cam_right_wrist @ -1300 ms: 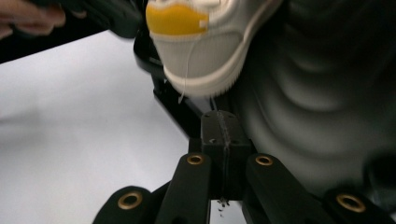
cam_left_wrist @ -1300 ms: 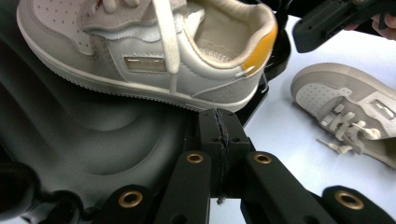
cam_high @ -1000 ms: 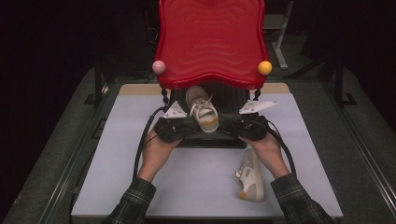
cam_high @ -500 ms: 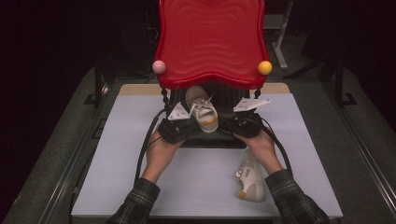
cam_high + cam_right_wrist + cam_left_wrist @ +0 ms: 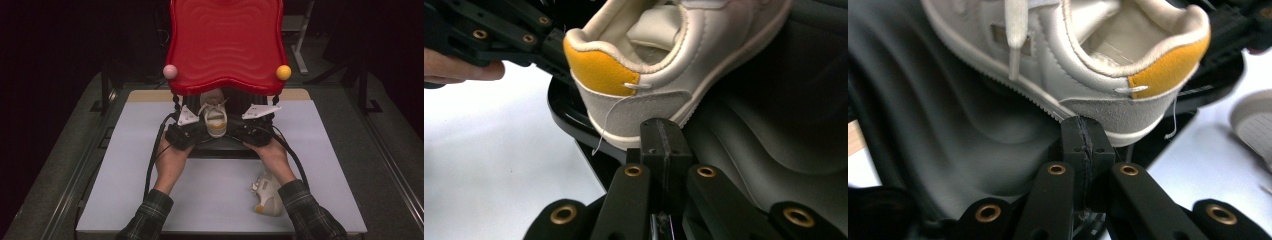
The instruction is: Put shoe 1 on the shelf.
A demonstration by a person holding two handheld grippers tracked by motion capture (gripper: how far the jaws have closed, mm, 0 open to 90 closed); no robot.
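My left gripper (image 5: 1083,132) & right gripper (image 5: 663,135), jaws pressed together w/ nothing between, flank the heel of the sneaker (image 5: 214,116) on the dark tray (image 5: 220,146) under the red chair (image 5: 227,45); best nudged evenly from both sides.

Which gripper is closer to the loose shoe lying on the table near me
Right. The right gripper sits just above and slightly left of the loose shoe; the left gripper is farther off across the table.
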